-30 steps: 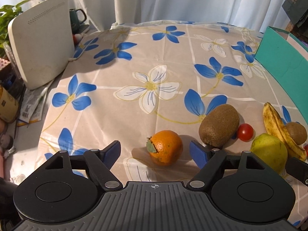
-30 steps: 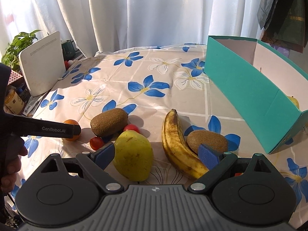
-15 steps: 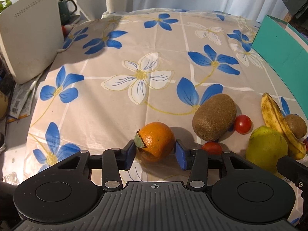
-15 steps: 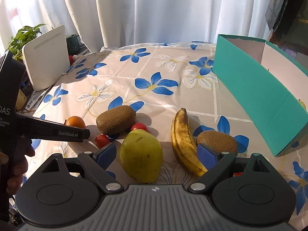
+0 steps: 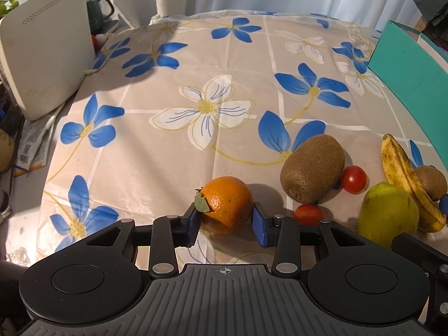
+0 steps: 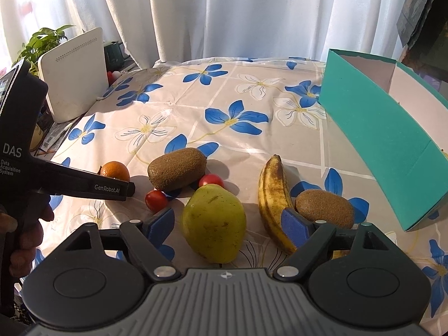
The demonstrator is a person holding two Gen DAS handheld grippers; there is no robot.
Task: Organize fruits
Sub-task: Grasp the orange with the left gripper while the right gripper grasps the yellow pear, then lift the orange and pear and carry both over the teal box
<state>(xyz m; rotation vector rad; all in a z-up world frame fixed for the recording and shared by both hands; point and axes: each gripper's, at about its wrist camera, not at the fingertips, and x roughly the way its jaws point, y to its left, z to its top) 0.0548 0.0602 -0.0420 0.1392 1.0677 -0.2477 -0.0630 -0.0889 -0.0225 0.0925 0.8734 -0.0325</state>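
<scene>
Closing on the round orange tangerine with a dry leaf (image 5: 226,204), the left gripper (image 5: 226,227) has drawn its blue pads in from wide apart a second ago until they touch both flanks; the fruit sits on the flowered tablecloth (image 5: 196,145), so a lift looks close. From the right wrist, the right gripper (image 6: 228,225) is narrowing too, its jaws straddling the yellow-green pear (image 6: 214,221), not yet pressing. At far right stands the open teal cardboard box (image 6: 372,128); something yellowish barely peeks inside, contents otherwise hidden.

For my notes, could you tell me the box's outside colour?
Teal green, clearest in the right wrist view: box.
</scene>
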